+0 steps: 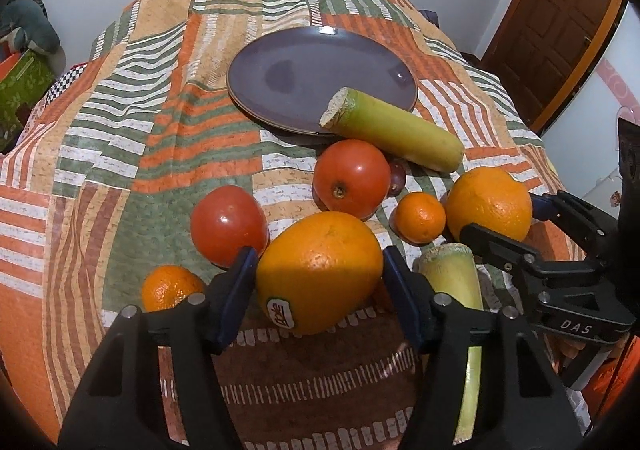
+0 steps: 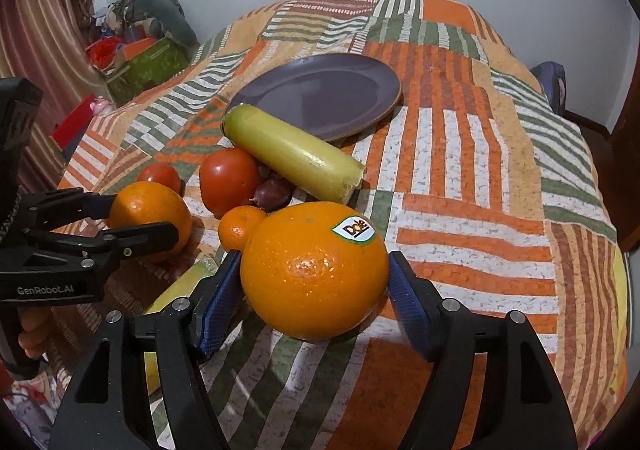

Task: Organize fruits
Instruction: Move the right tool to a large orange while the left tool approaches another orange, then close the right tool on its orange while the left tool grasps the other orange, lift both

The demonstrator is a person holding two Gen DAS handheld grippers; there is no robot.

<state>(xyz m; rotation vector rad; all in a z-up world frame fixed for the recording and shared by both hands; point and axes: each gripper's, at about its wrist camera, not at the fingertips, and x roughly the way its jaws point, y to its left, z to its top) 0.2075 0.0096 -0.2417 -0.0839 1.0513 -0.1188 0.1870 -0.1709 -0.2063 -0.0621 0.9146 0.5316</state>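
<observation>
Purple plate [image 1: 280,81] holds only the green stalk's [image 1: 396,129] end.

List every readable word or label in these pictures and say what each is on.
"Dole": sticker on the orange between the right gripper's fingers.
"Dole", upside down: sticker on the orange between the left gripper's fingers.
"DAS": right gripper's body, left wrist view.
"GenRobot.AI": left gripper's body, right wrist view.
Nothing else readable.
</observation>
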